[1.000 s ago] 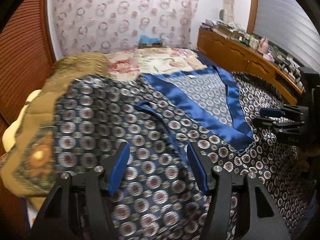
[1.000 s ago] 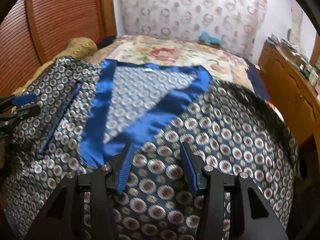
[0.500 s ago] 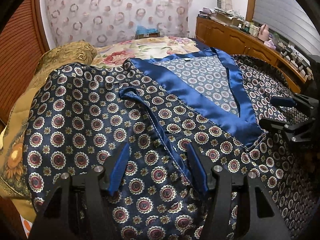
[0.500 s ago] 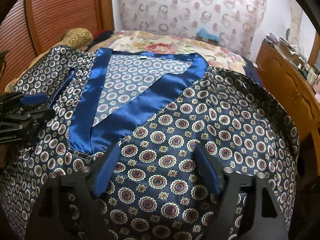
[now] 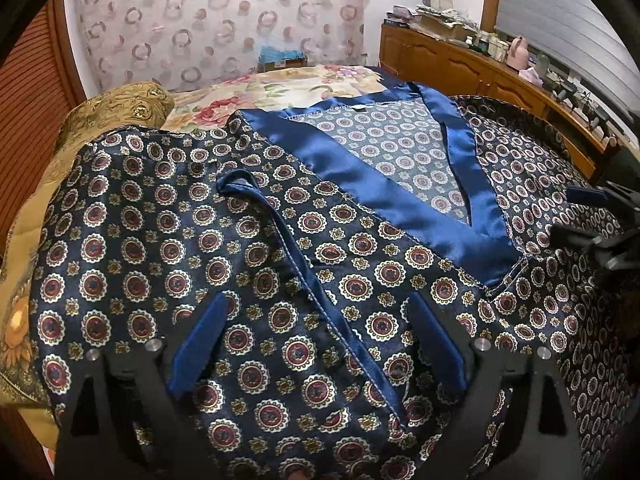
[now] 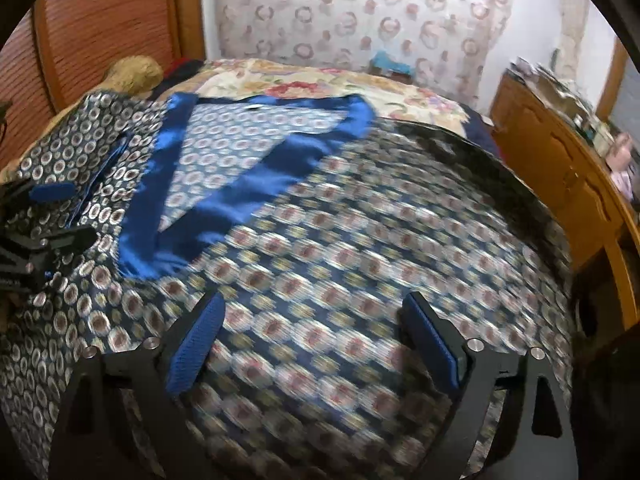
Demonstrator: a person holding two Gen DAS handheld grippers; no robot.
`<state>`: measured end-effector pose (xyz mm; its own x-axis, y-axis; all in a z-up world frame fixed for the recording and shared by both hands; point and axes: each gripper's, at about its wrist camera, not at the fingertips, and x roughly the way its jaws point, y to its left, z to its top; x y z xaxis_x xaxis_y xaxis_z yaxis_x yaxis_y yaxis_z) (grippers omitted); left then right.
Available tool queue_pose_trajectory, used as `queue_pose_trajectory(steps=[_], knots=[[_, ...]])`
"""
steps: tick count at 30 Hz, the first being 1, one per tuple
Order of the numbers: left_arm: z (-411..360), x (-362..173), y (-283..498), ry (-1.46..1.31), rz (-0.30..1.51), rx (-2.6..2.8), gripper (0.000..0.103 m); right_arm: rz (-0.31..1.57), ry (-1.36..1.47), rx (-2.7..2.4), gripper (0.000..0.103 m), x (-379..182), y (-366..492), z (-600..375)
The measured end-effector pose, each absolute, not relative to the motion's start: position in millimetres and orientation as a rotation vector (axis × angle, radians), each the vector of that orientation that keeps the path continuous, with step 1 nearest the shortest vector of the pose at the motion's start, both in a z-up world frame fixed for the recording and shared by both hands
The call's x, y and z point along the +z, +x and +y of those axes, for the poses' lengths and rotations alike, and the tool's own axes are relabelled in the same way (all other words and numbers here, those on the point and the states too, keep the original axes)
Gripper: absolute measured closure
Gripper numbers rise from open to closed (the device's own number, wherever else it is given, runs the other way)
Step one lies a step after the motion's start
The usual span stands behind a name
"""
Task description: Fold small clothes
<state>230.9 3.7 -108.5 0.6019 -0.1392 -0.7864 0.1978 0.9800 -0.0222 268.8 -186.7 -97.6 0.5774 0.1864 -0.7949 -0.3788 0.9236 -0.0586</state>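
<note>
A navy satin top (image 5: 160, 240) with round medallion print and a bright blue collar band (image 5: 360, 176) lies spread flat on the bed. A thin blue tie strip (image 5: 280, 240) runs across its left front. My left gripper (image 5: 318, 304) hovers over that strip, jaws opening, pads clear of the cloth. My right gripper (image 6: 314, 302) hangs over the top's right front (image 6: 360, 240), jaws also opening, nothing pinched; this view is motion-blurred. Each gripper shows in the other's view: the right gripper (image 5: 592, 216) at the right edge, the left gripper (image 6: 52, 212) at the left edge.
A floral bedspread (image 5: 280, 92) lies under the top, with a gold cushion (image 5: 120, 104) at the far left. A cluttered wooden sideboard (image 5: 460, 60) runs along the right of the bed. A slatted wooden door (image 6: 100, 20) stands on the left.
Both pairs of jaws have spread much wider. Both cameras have come in closer over the garment, and the right one is now sliding sideways, blurring its view.
</note>
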Motion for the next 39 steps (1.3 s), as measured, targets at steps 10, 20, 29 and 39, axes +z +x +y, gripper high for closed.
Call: queue_pose_trajectory(steps=[10,20,29,39], knots=[[1.0,-109.7,233.2,0.069,0.907,-0.191,0.008,0.891,-0.062,0.069,0.023,-72.1,254.6,-344.2],[-0.3,-98.3,225.6,0.031,0.839,-0.188,0.008,0.965,0.149,0.110,0.056,-86.9,265.2,-398.7],[-20.8,-70.8,208.5,0.021,0.758,-0.204,0.008,0.931,0.083,0.123,0.099,-76.7,260.5,-386.4],[-35.9,-53.7,202.5,0.029,0.754,-0.255,0.008,0.804,0.028,0.162,0.103,-41.3,254.4,-370.2]])
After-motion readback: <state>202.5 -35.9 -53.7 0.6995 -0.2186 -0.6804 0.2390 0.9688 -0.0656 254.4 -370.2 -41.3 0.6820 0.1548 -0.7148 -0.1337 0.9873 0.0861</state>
